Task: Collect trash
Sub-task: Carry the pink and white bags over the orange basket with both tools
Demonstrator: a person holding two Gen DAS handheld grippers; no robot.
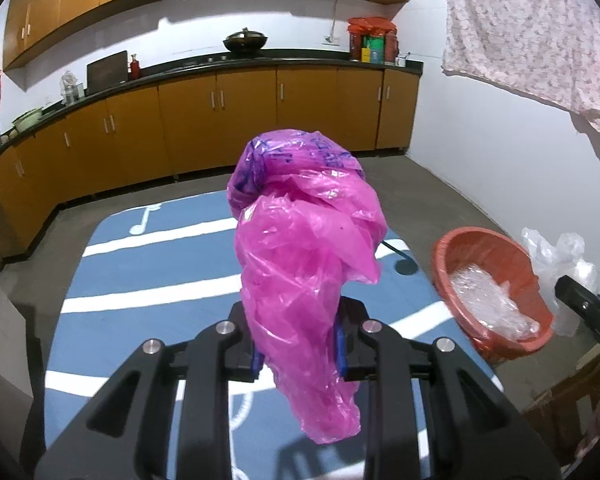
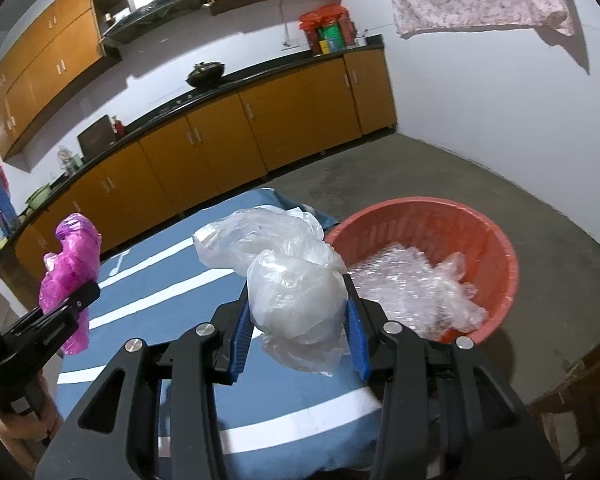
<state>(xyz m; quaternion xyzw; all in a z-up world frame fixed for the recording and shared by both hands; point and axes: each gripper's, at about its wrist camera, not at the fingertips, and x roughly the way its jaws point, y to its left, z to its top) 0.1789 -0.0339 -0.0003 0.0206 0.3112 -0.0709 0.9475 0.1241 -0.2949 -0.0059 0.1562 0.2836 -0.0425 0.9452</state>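
Note:
My left gripper (image 1: pixel 298 344) is shut on a crumpled pink plastic bag (image 1: pixel 304 248), held up above the blue table; the bag also shows at the left of the right wrist view (image 2: pixel 70 268). My right gripper (image 2: pixel 298 320) is shut on a clear white plastic bag (image 2: pixel 284 272), held above the table's right edge, just left of the red basin (image 2: pixel 496 240). The basin holds bubble wrap (image 2: pixel 400 280) and clear plastic. In the left wrist view the basin (image 1: pixel 460 252) sits at the right, with the clear bag (image 1: pixel 556 256) behind it.
A blue cloth with white stripes (image 1: pixel 148 280) covers the table. Wooden kitchen cabinets (image 1: pixel 220 120) with a black counter run along the far wall. A grey concrete floor (image 2: pixel 460 176) lies beyond the basin. A floral cloth (image 1: pixel 532 32) hangs at the upper right.

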